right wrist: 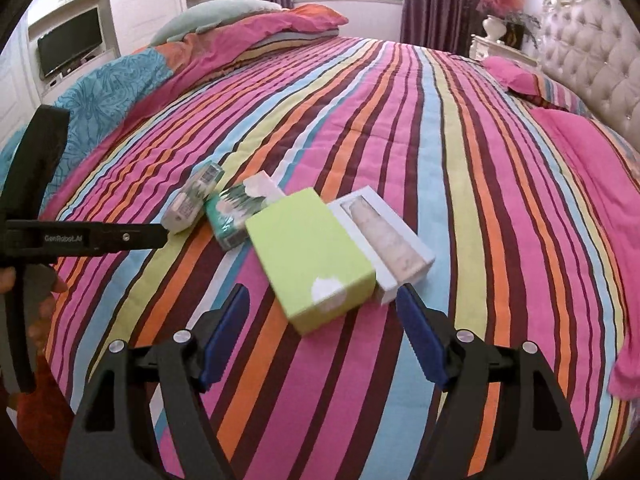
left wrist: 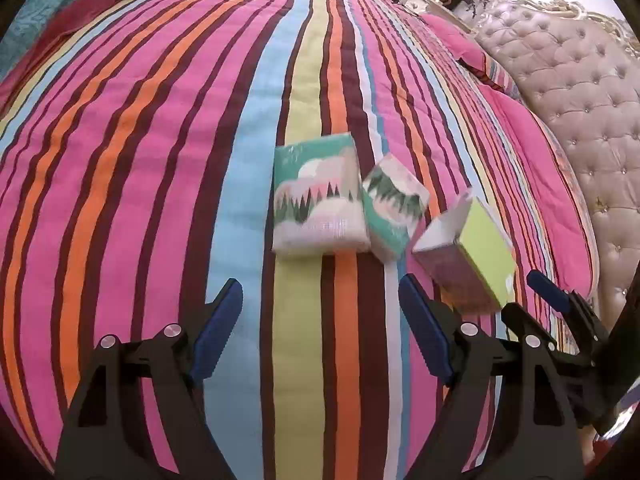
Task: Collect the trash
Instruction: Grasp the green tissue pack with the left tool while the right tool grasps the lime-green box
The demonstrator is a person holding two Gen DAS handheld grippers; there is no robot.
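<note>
On the striped bedspread (left wrist: 160, 160) lie two green-and-pink tissue packs, a large one (left wrist: 320, 196) and a small one (left wrist: 394, 208), and a lime-green box (left wrist: 476, 252) beside them. In the right wrist view the lime-green box (right wrist: 316, 256) lies next to a white box (right wrist: 384, 236) with a beige insert, and the two packs (right wrist: 192, 196) (right wrist: 240, 212) lie behind. My left gripper (left wrist: 320, 320) is open and empty, just short of the large pack. My right gripper (right wrist: 324, 332) is open, with the lime box's near end between its fingertips.
A tufted headboard (left wrist: 580, 100) and pink pillows (right wrist: 516, 76) are at the right. A folded duvet (right wrist: 240, 36) lies at the bed's far end. A wall unit with a TV (right wrist: 68, 46) stands at the left. The left gripper's body (right wrist: 60, 236) shows at the left edge.
</note>
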